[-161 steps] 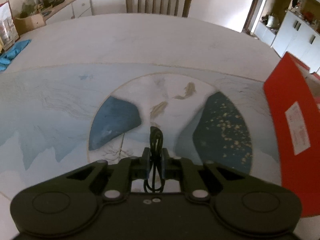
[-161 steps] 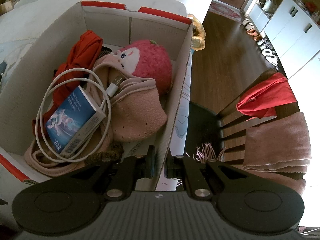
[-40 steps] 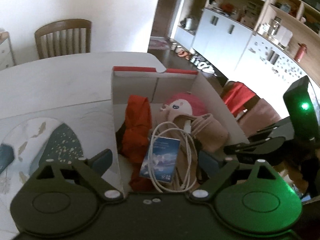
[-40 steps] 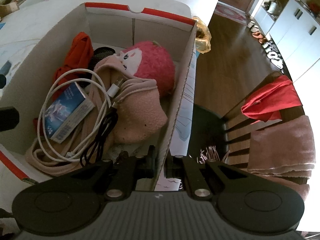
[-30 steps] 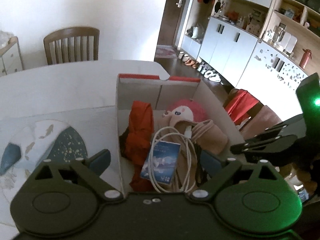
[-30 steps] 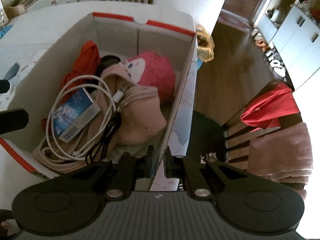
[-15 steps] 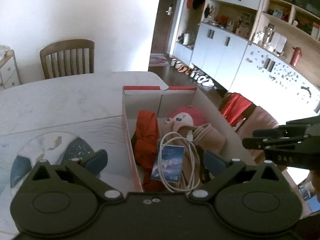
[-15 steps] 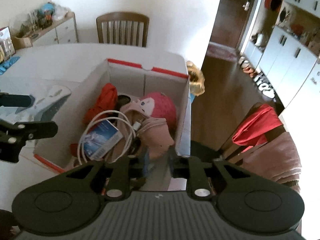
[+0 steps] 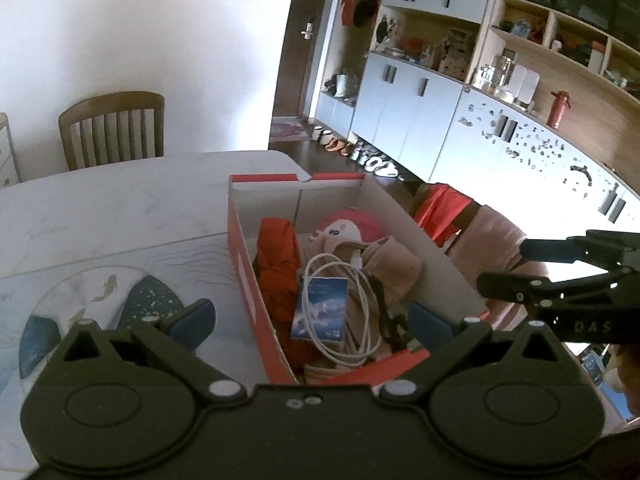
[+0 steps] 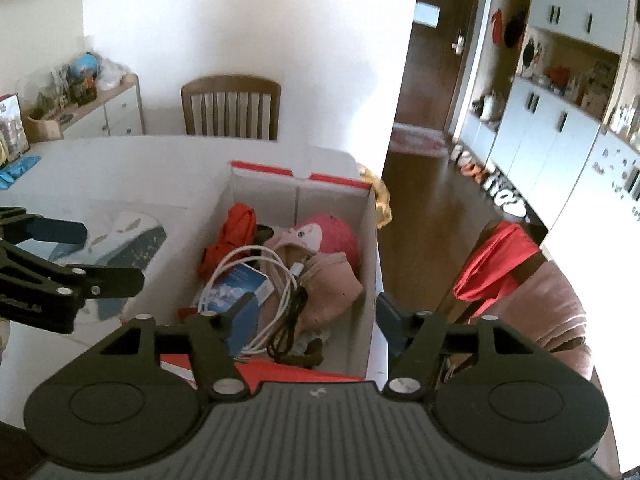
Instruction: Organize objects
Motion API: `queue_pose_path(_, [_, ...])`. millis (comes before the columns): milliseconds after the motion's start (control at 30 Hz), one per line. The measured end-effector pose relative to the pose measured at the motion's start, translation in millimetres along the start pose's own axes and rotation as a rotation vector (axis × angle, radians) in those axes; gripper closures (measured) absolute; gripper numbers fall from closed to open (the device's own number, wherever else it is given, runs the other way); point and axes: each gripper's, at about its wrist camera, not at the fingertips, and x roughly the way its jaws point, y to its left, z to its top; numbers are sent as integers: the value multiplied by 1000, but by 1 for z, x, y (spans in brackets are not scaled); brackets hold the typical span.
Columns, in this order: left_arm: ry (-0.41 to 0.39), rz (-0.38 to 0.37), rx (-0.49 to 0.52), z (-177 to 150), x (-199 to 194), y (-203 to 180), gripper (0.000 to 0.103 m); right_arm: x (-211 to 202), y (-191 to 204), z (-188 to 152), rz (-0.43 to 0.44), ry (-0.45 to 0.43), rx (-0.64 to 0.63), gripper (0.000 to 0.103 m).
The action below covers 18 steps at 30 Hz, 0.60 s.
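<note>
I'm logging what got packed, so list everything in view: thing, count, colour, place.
cardboard box: one, red outside, white inside, on the table
plush doll: one, pink, far end of the box
orange cloth: one, box's left side
pink garment: one, mid box
white cable: one, coiled on top
black cable: one, near end
small packet: one, blue, under the white cable
table: one, white marble
wooden chair: one, behind the table
left gripper: open, empty
right gripper: open, empty
</note>
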Motion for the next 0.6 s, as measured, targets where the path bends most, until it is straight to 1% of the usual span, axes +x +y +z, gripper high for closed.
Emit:
queue_pose_path(67, [-5, 1, 12, -1, -3, -2, 1, -7, 2, -3, 0, -18, 11, 30])
queue_pose_path(200, [-19, 0, 20, -6, -11, -4, 1, -19, 5, -10, -17, -56, 37, 20])
queue_pose_path(300, [-24, 12, 40, -9, -14, -8, 1, -25, 4, -15, -28, -63, 70, 19])
queue_pose_path(400, [-36, 0, 55, -12, -20, -12, 1, -31, 3, -19, -35, -68, 105, 17])
queue_pose_path(500, [-41, 6, 70, -14, -23, -14, 1, -35, 2, -22, -47, -67, 124, 11])
queue_pose_path(600, [-37, -4, 71, -15, -24, -15, 1, -39, 4, -24, -57, -81, 135, 11])
